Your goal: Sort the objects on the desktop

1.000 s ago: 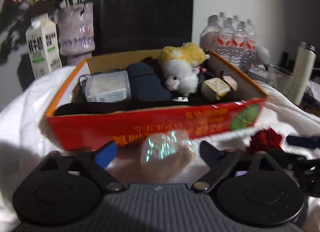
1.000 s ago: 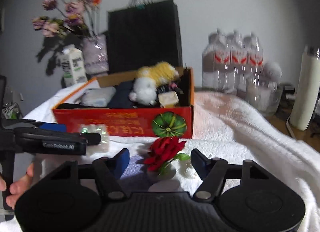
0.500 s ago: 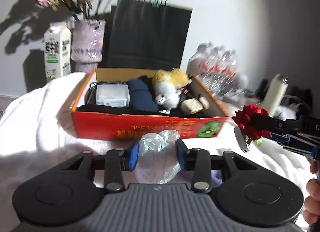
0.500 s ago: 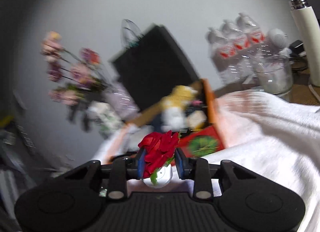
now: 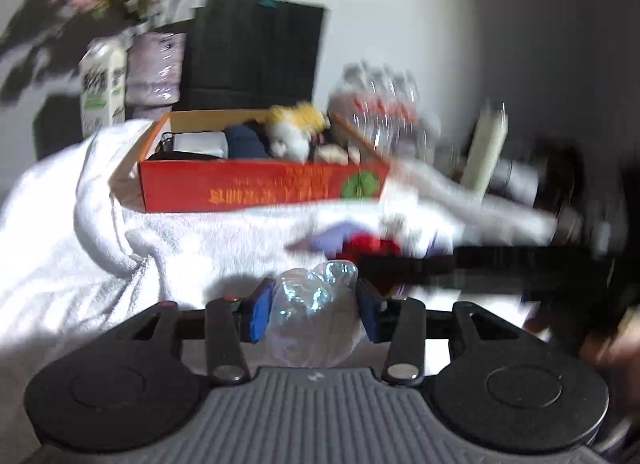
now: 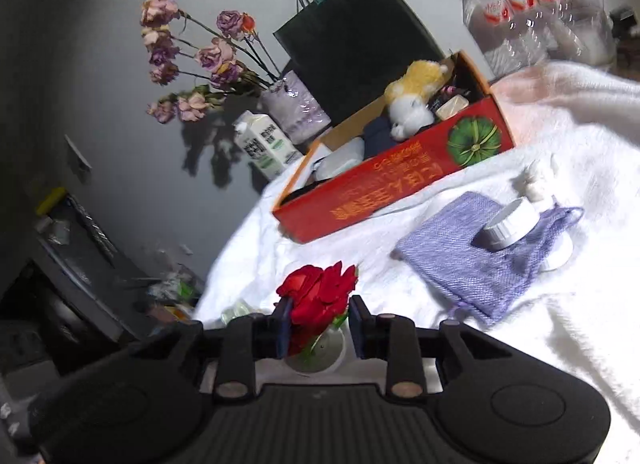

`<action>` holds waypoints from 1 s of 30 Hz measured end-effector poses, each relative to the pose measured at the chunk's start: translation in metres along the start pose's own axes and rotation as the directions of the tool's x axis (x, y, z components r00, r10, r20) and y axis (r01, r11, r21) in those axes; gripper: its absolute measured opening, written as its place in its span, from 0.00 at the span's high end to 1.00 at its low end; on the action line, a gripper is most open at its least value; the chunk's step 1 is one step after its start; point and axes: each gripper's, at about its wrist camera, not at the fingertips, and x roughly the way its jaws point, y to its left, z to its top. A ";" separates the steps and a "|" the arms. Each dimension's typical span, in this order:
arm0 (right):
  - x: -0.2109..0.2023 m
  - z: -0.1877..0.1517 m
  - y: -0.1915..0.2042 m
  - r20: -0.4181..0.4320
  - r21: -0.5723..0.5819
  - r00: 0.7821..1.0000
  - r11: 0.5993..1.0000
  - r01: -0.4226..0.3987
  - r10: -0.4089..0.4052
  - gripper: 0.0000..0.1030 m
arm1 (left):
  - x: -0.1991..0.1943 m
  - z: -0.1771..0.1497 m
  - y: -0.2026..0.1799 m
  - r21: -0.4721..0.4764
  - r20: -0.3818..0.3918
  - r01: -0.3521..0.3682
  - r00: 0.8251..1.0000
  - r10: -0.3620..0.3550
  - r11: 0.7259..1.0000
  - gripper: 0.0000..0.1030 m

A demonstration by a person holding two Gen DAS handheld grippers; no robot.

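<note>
My left gripper [image 5: 314, 306] is shut on a crumpled clear plastic wrapper [image 5: 312, 316], held above the white towel. My right gripper [image 6: 318, 318] is shut on a red rose ornament [image 6: 318, 294] with a clear round base, lifted off the towel and tilted. The red cardboard box [image 5: 256, 190] stands ahead on the towel; it also shows in the right wrist view [image 6: 384, 184]. It holds a plush toy [image 6: 416, 100], a dark cloth and a clear case. A purple cloth pouch [image 6: 472, 260] lies on the towel with a white round lid [image 6: 506, 226] on it.
Behind the box stand a black paper bag [image 6: 356, 36], a vase of dried flowers [image 6: 292, 104] and a milk carton [image 6: 264, 144]. A pack of water bottles [image 6: 520, 12] is at the right. A small white figurine [image 6: 538, 180] sits by the pouch. The table drops off at the left.
Both grippers closed on their objects and lifted them. The left has pulled back from the box with the wrapper. The right has tilted and swung left with the rose.
</note>
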 end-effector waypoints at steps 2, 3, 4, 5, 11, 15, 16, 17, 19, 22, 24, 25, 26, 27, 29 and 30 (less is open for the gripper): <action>-0.001 -0.002 -0.007 0.005 0.051 1.000 0.999 0.008 -0.008 0.73 | 0.013 -0.012 -0.011 0.084 -0.044 -0.013 0.999 0.017 0.996 0.39; -0.002 -0.004 -0.007 0.010 0.046 0.999 0.998 0.033 -0.034 0.73 | 0.021 -0.017 -0.015 0.104 -0.067 -0.061 0.995 0.068 0.993 0.19; -0.003 -0.006 -0.006 0.017 0.040 0.999 0.998 0.050 -0.050 0.73 | 0.025 -0.021 -0.018 0.118 -0.070 -0.114 0.990 0.123 0.986 0.06; -0.005 -0.006 -0.006 0.020 0.042 0.999 0.998 0.043 -0.044 0.73 | 0.024 -0.023 -0.020 0.127 -0.049 -0.142 0.988 0.149 0.982 0.04; -0.007 -0.007 0.004 0.021 0.024 1.000 1.000 0.003 -0.004 0.72 | 0.004 -0.016 -0.040 0.184 0.124 -0.024 0.992 0.001 0.983 0.10; -0.009 -0.004 0.010 0.007 0.026 1.000 0.999 -0.026 0.026 0.73 | 0.025 -0.008 -0.042 0.191 0.065 -0.042 0.997 0.030 0.981 0.63; -0.010 -0.004 0.011 0.004 0.024 1.000 0.999 -0.022 0.022 0.73 | 0.026 -0.008 -0.040 0.184 0.068 -0.018 0.998 0.006 0.983 0.63; -0.012 -0.004 0.012 0.012 0.016 1.000 1.000 -0.003 0.003 0.73 | 0.026 -0.009 -0.040 0.185 0.070 -0.007 0.998 -0.006 0.983 0.63; -0.016 -0.005 0.013 0.032 0.006 0.999 1.000 0.031 -0.031 0.73 | 0.025 -0.010 -0.043 0.208 0.054 0.003 0.998 -0.015 0.978 0.84; -0.028 -0.010 0.033 0.168 -0.136 0.964 0.964 0.230 -0.207 0.74 | 0.030 -0.016 -0.042 0.208 0.003 -0.020 1.000 0.020 0.978 0.90; -0.036 -0.009 0.044 0.214 -0.195 0.951 0.944 0.267 -0.225 0.74 | 0.027 -0.015 -0.031 0.147 0.015 -0.029 1.000 0.027 0.989 0.90; -0.039 -0.008 0.046 0.216 -0.204 0.953 0.944 0.257 -0.213 0.74 | 0.024 -0.013 -0.023 0.099 0.018 -0.016 1.000 0.015 0.995 0.90; -0.042 -0.007 0.048 0.223 -0.210 0.950 0.941 0.265 -0.218 0.73 | 0.020 -0.009 -0.015 0.050 0.022 -0.007 1.000 0.006 0.999 0.90; -0.044 -0.007 0.048 0.227 -0.220 0.945 0.933 0.284 -0.234 0.73 | 0.016 -0.006 -0.008 0.008 0.029 -0.010 1.000 0.010 1.000 0.90; -0.048 -0.008 0.047 0.227 -0.224 0.937 0.923 0.314 -0.264 0.73 | 0.003 0.001 0.005 -0.058 0.045 -0.032 0.998 0.034 0.998 0.90; -0.051 -0.010 0.046 0.219 -0.227 0.939 0.922 0.313 -0.264 0.73 | -0.006 0.005 0.010 -0.090 0.061 -0.033 0.997 0.039 0.995 0.90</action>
